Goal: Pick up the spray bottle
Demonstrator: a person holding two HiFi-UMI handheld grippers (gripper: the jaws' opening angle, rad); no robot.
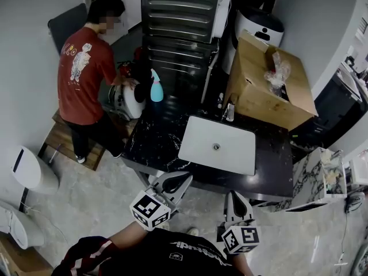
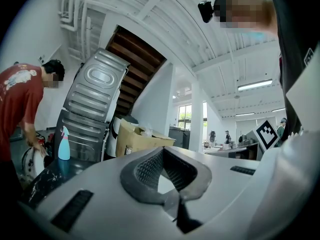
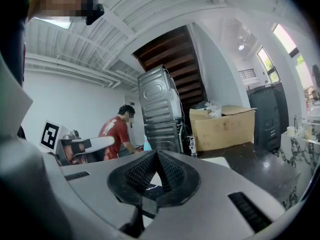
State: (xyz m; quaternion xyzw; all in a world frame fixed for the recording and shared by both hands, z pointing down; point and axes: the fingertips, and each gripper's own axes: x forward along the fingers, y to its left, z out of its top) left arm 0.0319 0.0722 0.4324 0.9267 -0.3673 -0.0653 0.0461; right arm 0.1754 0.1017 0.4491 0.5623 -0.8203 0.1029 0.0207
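Ahead of the jaws runs a dark marbled counter (image 1: 150,148) with a white sink (image 1: 230,135) set in it — a cardboard box (image 1: 261,91) sits ahead and to the right. Past the counter a tall ribbed steel cabinet (image 1: 178,27) stands under brown wooden stairs (image 3: 170,49). The floor (image 1: 98,194) is pale stone and the walls (image 1: 23,68) grey. Far beyond the jaws is a bright window (image 2: 186,115) — a strip light (image 2: 255,85) glows overhead.

Dim overhead view; fisheye-warped edges, near foreground seemingly soft, windows bright.
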